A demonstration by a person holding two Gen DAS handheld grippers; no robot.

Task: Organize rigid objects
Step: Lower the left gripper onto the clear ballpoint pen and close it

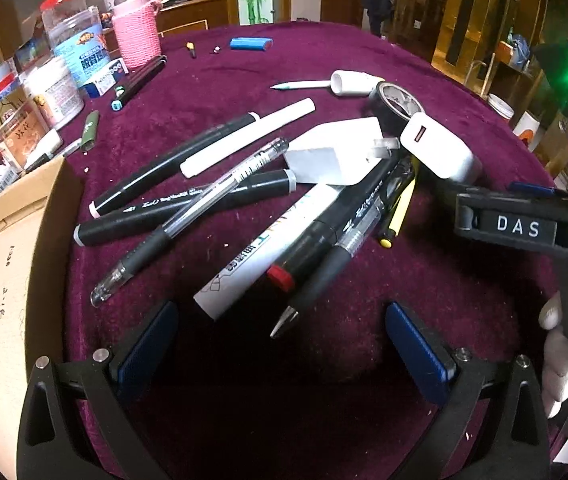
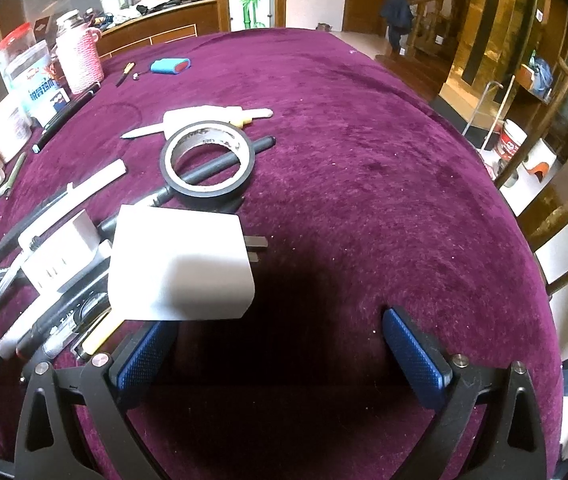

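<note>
A jumble of pens and markers lies across a desk draped in plush, lint-flecked maroon velvet: a clear-barrelled gel pen with a ribbed black grip crosses a matte black marker, beside a fat white marker printed with lettering and a red-tipped black marker. A smooth white charger block with rounded corners rests on the far end of the heap, its 2 metal prongs showing in the right wrist view, and a glossy black roll of tape with a pale cardboard core sits ringed over a dark pen just beyond it. A cardboard box stands at the left edge, near plastic jars and a pink knitted bottle sleeve; wood panelling and a stair rail fill the room behind. The left tool hovers low over the nearest pen tips, its blue textured pads spread wide and holding nothing. The right tool is likewise released, its left pad just beneath the charger, over bare velvet
</note>
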